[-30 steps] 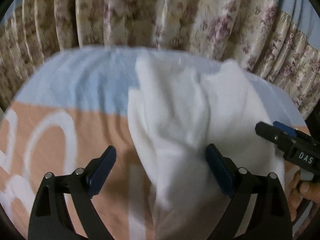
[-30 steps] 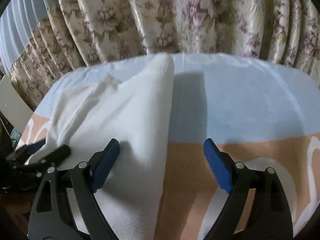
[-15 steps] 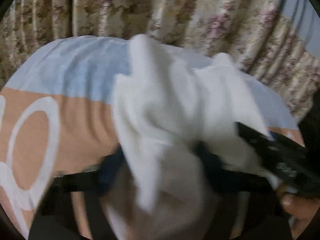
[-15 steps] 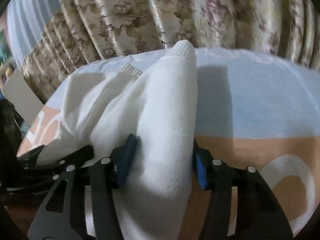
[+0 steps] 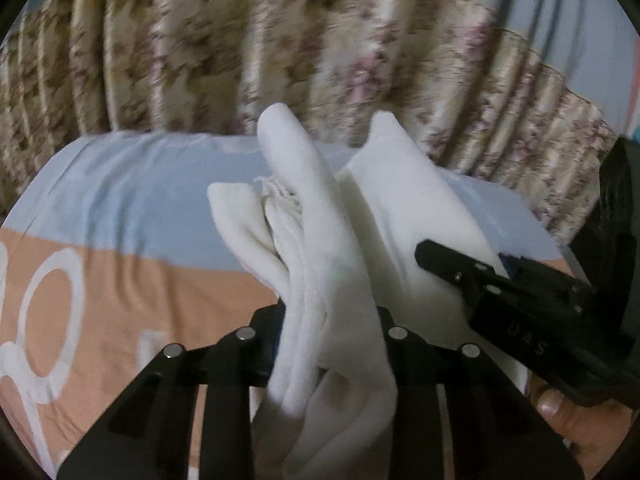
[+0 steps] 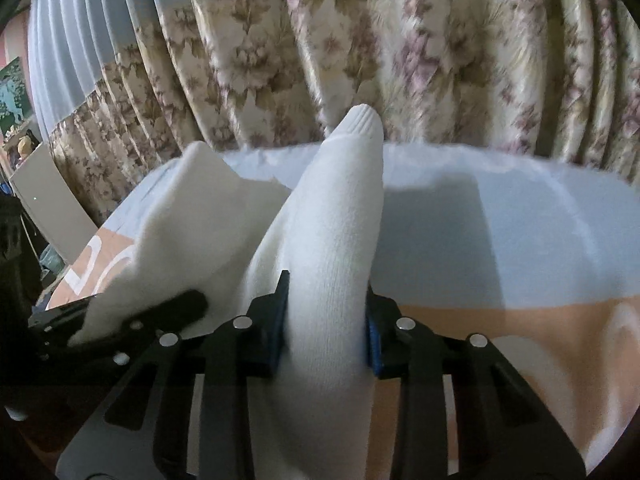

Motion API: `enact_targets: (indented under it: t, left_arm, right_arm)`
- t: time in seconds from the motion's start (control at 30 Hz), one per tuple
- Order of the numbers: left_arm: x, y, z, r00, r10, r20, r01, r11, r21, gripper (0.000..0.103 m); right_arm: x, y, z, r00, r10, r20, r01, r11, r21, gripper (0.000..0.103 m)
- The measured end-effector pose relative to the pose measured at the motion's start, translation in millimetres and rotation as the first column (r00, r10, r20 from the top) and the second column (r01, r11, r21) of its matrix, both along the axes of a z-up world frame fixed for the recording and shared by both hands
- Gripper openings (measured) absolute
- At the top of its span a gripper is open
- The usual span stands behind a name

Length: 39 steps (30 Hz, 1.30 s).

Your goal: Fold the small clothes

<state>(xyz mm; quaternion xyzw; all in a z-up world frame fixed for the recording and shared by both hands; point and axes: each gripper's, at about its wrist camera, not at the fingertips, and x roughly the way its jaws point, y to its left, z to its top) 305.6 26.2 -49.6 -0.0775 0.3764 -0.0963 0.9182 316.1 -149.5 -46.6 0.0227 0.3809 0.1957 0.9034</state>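
Note:
A small white knitted garment (image 5: 320,240) is bunched and lifted off a bedsheet (image 5: 132,200) of blue and orange. My left gripper (image 5: 330,332) has its jaws closing, and its pads press on a thick fold of the white cloth. In the right wrist view my right gripper (image 6: 326,312) is likewise closing, with a ribbed-tipped fold of the garment (image 6: 336,208) squeezed between its blue pads. The right gripper (image 5: 500,280) also shows at the right of the left wrist view, a hand (image 5: 560,404) beneath it. At the lower left of the right wrist view lies the left gripper (image 6: 132,316).
Floral curtains (image 6: 360,48) hang right behind the bed's far edge. A pale board (image 6: 44,200) and dark clutter stand at the left in the right wrist view. A dark object (image 5: 616,208) stands at the right edge of the left wrist view.
Both grippers went from wide open around the cloth to pinched on it. The garment has risen off the sheet and bunched into upright folds, and both views have tipped up toward the curtains.

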Motion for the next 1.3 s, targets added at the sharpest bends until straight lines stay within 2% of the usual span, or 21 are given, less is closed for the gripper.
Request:
enact_targets:
  t: [0.13, 0.23, 0.33, 0.4, 0.43, 0.47, 0.5, 0.53, 0.57, 0.6, 0.63, 0.83, 1.0, 1.07, 1.1, 1.3]
  left_arm:
    - [-0.4, -53.9, 9.8, 0.999, -0.050, 0.016, 0.051, 0.998, -0.021, 0.028]
    - [1.4, -103.4, 13.5, 0.995, -0.095, 0.022, 0.096, 0.995, -0.032, 0.028]
    - [12.1, -145.8, -0.5, 0.992, -0.129, -0.003, 0.129, 0.990, -0.052, 0.028]
    - [24.7, -164.3, -20.5, 0.990, -0.132, -0.058, 0.128, 0.989, -0.075, 0.029]
    - [26.5, -167.9, -28.4, 0.991, -0.113, -0.068, 0.108, 0.992, -0.071, 0.033]
    - [26.5, -168.8, -32.5, 0.993, -0.096, -0.069, 0.091, 0.994, -0.064, 0.046]
    - [26.6, -168.0, -36.5, 0.994, -0.081, -0.079, 0.076, 0.995, -0.063, 0.054]
    - [26.8, -165.7, -40.1, 0.994, -0.063, -0.095, 0.057, 0.996, -0.062, 0.072]
    - [25.6, -159.7, -42.4, 0.995, -0.038, -0.094, 0.032, 0.998, -0.057, 0.085]
    - [22.4, -154.3, -44.0, 0.996, -0.023, -0.091, 0.018, 0.999, -0.050, 0.090]
    - [23.0, -150.5, -44.7, 0.995, -0.018, -0.095, 0.013, 0.999, -0.048, 0.094]
    - [19.9, -136.6, -38.1, 0.997, -0.024, -0.077, 0.023, 1.000, -0.015, 0.100]
    - [15.7, -129.0, -35.6, 0.997, -0.025, -0.073, 0.021, 0.998, -0.057, 0.100]
    - [11.8, -123.6, -34.5, 0.995, -0.043, -0.091, 0.033, 0.993, -0.110, 0.099]
    - [8.3, -122.0, -32.7, 0.995, -0.047, -0.087, 0.038, 0.993, -0.111, 0.099]
    - [-31.1, -112.1, -9.9, 0.997, -0.077, -0.011, 0.077, 0.997, -0.026, 0.099]
  right_arm:
    - [-6.8, -56.8, 22.8, 0.998, -0.033, 0.044, 0.036, 0.998, -0.057, 0.032]
    - [-9.3, -101.1, 25.4, 0.997, -0.065, 0.045, 0.069, 0.993, -0.094, 0.032]
    - [-6.5, -150.9, 15.2, 0.993, -0.116, 0.032, 0.119, 0.981, -0.151, 0.033]
    - [-4.6, -169.9, 3.9, 0.992, -0.127, 0.017, 0.128, 0.977, -0.171, 0.034]
    - [-2.8, -180.1, -7.1, 0.992, -0.129, 0.000, 0.126, 0.974, -0.188, 0.037]
    - [-4.0, -184.6, -14.3, 0.991, -0.134, -0.006, 0.129, 0.969, -0.208, 0.038]
    - [-5.6, -187.7, -23.3, 0.990, -0.141, -0.016, 0.133, 0.963, -0.233, 0.041]
    - [-8.4, -189.8, -31.8, 0.989, -0.146, -0.025, 0.136, 0.959, -0.249, 0.048]
    - [-14.8, -192.3, -36.2, 0.988, -0.157, -0.002, 0.152, 0.957, -0.248, 0.052]
    - [-21.2, -195.1, -37.0, 0.985, -0.173, 0.018, 0.172, 0.956, -0.238, 0.060]
    - [-25.3, -197.7, -38.8, 0.980, -0.198, 0.023, 0.198, 0.955, -0.219, 0.063]
    - [-44.9, -199.7, -43.0, 0.972, -0.234, 0.026, 0.235, 0.958, -0.164, 0.069]
    - [-69.7, -198.8, -38.8, 0.969, -0.241, 0.053, 0.247, 0.953, -0.174, 0.073]
    - [-80.4, -199.0, -40.8, 0.971, -0.236, 0.034, 0.239, 0.955, -0.177, 0.073]
    - [-86.6, -199.1, -42.4, 0.971, -0.236, 0.032, 0.238, 0.954, -0.181, 0.073]
    - [-120.8, -205.5, -33.2, 0.953, -0.296, 0.055, 0.302, 0.938, -0.172, 0.073]
